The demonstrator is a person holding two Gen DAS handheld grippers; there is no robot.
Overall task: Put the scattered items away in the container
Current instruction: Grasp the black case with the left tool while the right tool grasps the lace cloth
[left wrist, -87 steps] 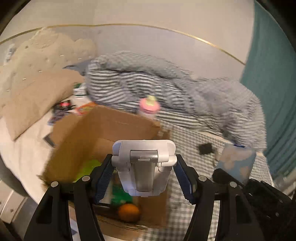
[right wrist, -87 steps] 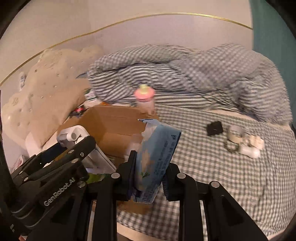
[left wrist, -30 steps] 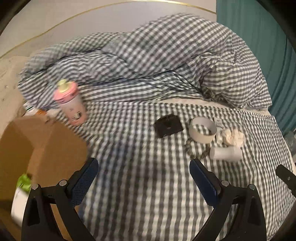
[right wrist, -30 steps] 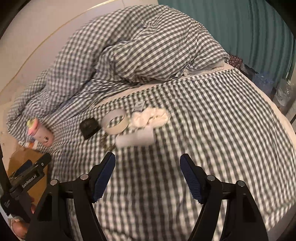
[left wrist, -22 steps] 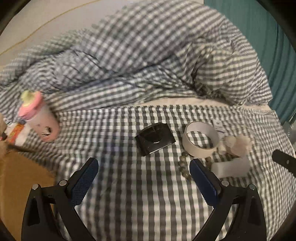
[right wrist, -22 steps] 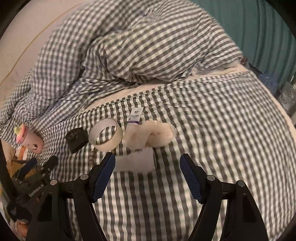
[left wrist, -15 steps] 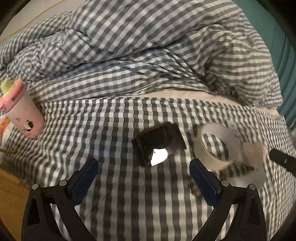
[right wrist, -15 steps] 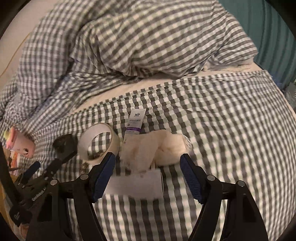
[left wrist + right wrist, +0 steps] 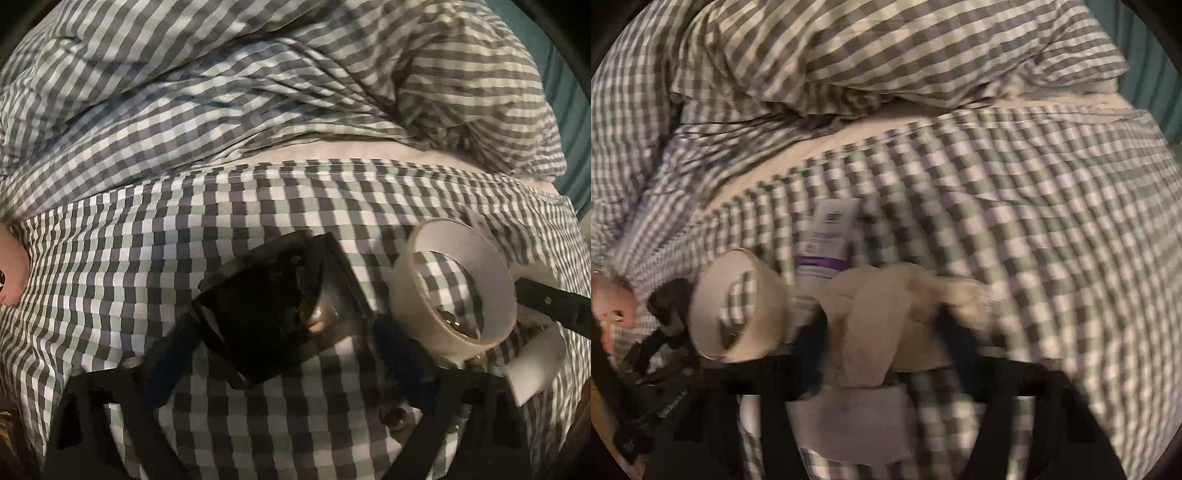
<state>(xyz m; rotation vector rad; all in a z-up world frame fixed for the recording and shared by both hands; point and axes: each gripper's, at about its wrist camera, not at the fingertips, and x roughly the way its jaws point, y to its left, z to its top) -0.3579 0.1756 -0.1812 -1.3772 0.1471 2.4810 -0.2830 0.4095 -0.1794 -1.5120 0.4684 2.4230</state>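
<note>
Scattered items lie on a gingham-checked bed sheet; no container shows in either view.

Left wrist view: a flat black case, glossy, tilted, sits between the two blue-padded fingers of the left gripper. Jaws have just been closing in on it. One pad lies against the case's lower left corner, the other is at its right edge. Whether both pads press on it yet, cannot tell. Just right of the case stands a white tape roll, on its side, checks visible through its hole. Beads show under the roll's lower rim. A white cylinder lies low right, partly cut off by the other tool's black finger. A rumpled checked duvet fills the top. A pink bottle peeks in at the left edge.

Right wrist view, blurred: the right gripper has just been closing; a cream fluffy scrunchie bulges between its fingers, which look pressed into it from both sides. Below it lies the white cylinder, near the tool's body. A white tube with a purple band lies just beyond the scrunchie, touching it. The tape roll stands to the left, with the left gripper and the black case beyond it. The pink bottle is at the far left.
</note>
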